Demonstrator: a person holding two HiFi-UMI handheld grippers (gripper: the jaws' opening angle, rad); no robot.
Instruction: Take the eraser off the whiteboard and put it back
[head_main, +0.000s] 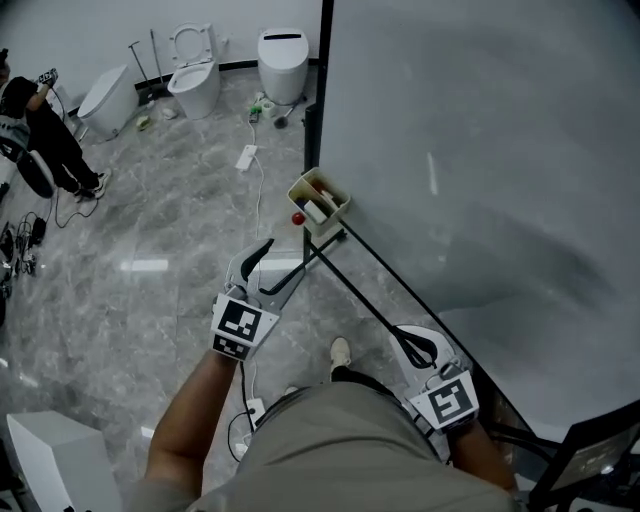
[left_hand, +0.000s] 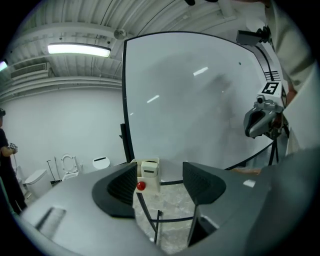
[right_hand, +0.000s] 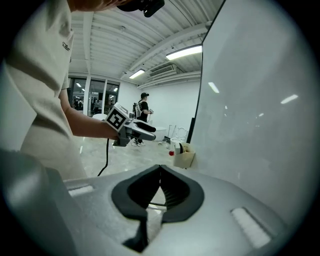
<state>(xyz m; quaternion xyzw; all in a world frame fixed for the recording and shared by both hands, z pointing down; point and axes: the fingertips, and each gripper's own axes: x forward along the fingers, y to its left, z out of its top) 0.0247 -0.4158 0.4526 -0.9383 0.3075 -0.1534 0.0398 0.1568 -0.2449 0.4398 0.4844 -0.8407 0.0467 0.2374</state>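
Note:
The whiteboard (head_main: 480, 150) fills the right side of the head view. A cream holder box (head_main: 320, 205) hangs at its lower left corner, with the white eraser (head_main: 315, 212) and a red knob (head_main: 298, 218) in it. My left gripper (head_main: 275, 268) hovers just below the box, open and empty. In the left gripper view the eraser (left_hand: 149, 169) and the red knob (left_hand: 141, 186) show between the spread jaws of the left gripper (left_hand: 160, 181), some way ahead. My right gripper (head_main: 420, 345) is shut and empty near the board's lower edge; its jaws (right_hand: 160, 187) meet.
Black stand bars (head_main: 370, 280) run from the box down toward my right gripper. Toilets (head_main: 195, 75) and a cistern (head_main: 283, 60) stand at the back left. A person (head_main: 40, 130) is at the far left. Cables (head_main: 255, 190) lie on the marble floor. A white box (head_main: 50, 455) sits lower left.

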